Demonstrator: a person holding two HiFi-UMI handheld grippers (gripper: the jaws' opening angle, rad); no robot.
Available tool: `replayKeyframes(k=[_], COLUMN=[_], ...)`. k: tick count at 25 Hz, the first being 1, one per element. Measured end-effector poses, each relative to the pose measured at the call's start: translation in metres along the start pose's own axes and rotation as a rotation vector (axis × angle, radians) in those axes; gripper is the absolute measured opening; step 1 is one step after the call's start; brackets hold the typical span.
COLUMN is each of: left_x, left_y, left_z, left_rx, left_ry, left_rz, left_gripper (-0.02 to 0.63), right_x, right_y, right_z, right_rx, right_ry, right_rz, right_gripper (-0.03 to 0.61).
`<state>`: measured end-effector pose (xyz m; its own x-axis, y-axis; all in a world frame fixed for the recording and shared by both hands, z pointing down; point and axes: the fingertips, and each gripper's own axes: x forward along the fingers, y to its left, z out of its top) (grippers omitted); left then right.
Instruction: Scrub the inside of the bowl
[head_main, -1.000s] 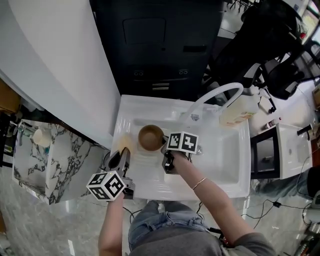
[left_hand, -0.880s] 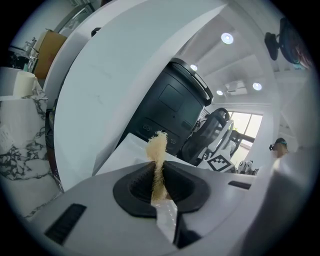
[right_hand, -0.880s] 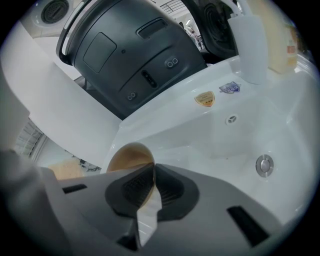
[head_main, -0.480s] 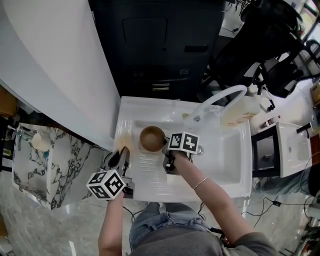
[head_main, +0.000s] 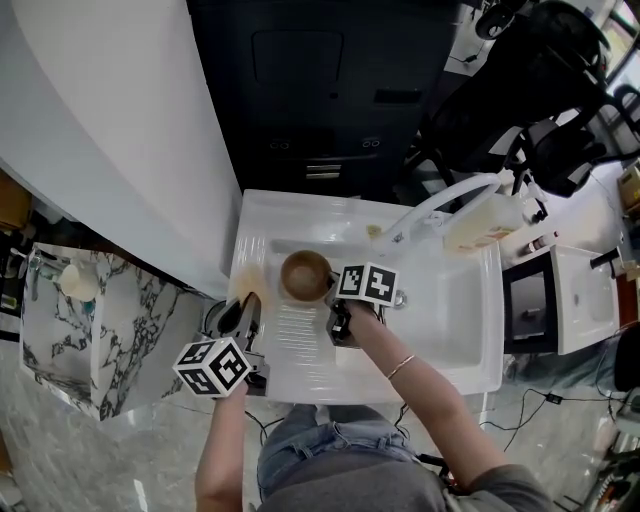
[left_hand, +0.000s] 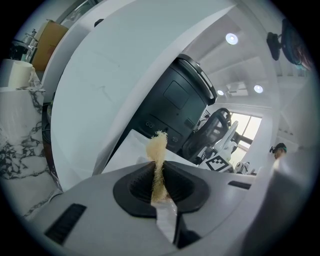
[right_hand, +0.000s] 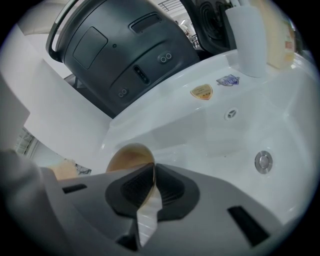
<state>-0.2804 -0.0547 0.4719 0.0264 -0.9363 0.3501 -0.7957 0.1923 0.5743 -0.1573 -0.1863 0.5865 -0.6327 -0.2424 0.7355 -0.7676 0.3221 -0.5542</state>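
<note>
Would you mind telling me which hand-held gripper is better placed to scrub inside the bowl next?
Left: the left hand-held gripper is shut on the scrubber beside the bowl, whose rim the right hand-held gripper clamps.

One bowl (head_main: 304, 275) and one sponge (left_hand: 157, 150) are in view, with one sink (head_main: 470, 375) that has one faucet (head_main: 440, 205) and one drain (right_hand: 263, 161). There are two grippers: one left gripper (left_hand: 159, 175) and one right gripper (right_hand: 152, 172). One bottle (head_main: 483, 225) stands by the faucet, two stickers (right_hand: 201, 91) mark the sink's ledge, and one bracelet (head_main: 398, 366) circles a wrist.
</note>
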Motion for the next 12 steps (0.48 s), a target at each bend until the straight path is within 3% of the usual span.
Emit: replayKeyframes(k=[12], left_x=[-0.001], left_y=[-0.001], left_z=[0.002], left_rx=[0.014], left_ry=[0.006], left_rz=[-0.016], left_gripper=[0.046], right_x=[-0.001], right_y=[0.012], right_z=[0.008], right_rx=[-0.047], right_ry=[-0.044], right_rz=[0.044], right_gripper=[0.054])
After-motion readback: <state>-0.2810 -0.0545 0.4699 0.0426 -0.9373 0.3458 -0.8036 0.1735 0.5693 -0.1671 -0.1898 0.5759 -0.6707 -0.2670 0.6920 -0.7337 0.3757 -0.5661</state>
